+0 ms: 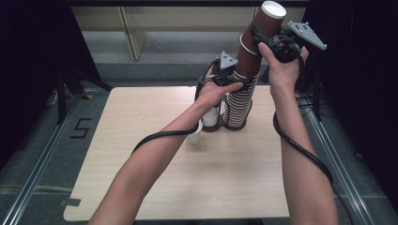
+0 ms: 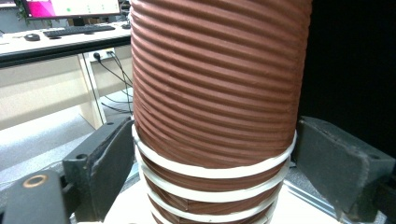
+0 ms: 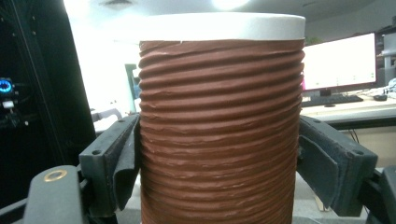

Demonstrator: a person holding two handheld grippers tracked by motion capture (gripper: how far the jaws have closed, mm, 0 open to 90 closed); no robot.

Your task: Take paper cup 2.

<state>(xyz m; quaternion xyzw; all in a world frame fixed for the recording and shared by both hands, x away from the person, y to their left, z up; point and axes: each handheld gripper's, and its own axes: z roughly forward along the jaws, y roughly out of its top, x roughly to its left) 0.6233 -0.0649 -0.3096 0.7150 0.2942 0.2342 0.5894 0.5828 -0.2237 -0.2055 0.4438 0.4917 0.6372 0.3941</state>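
- Right tool [image 1: 261, 38], upper right of the high view, clamps the top brown cup [image 1: 266, 28] just below its white rim; in the right gripper view both pads press the ribbed wall [image 3: 219, 140], jaws about half open around it.
- Left tool [image 1: 233, 80], centre of the high view, grips the stack of cups [image 1: 239, 101] lower down, where the white rims bunch; the left gripper view shows its pads [image 2: 108, 161] against the sides of the stack [image 2: 215, 93].
- Stack's long axis leans up and to the right, from its foot on the table [image 1: 141, 178] toward the top edge of the frame; the top cup lies along that line, above the left tool.
- Judged from this, the coming pull should follow that slanted axis, right tool drawing away while the left holds.
- Cups are corrugated brown paper, tapered cylinders with smooth white rolled lips.
- Two small white cups [image 1: 210, 117] stand left of the stack's foot.
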